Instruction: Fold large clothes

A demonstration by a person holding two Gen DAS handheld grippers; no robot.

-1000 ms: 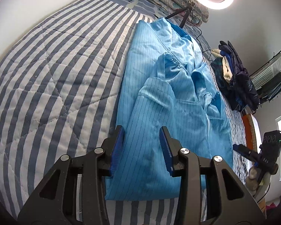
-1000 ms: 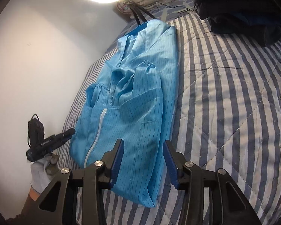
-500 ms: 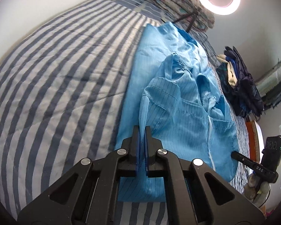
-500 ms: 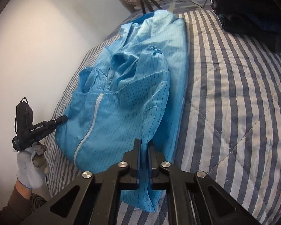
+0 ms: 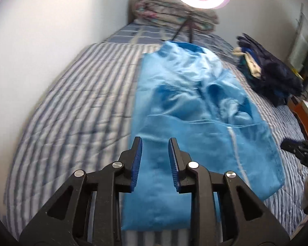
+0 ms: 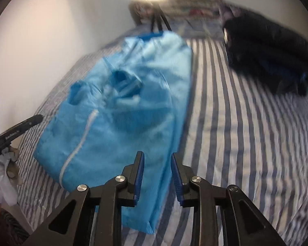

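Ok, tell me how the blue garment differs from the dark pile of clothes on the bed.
The blue garment is bright light blue; the dark pile of clothes is navy and black with a few pale bits. The blue garment is one piece spread long and fairly flat, sleeves folded in, a white zipper showing; the dark pile is several pieces heaped in a mound. The garment lies near the grippers, the pile farther off. Both rest on the striped bedspread.

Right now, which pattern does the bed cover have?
Blue-grey and white stripes on the bed cover; clearest in the right wrist view.
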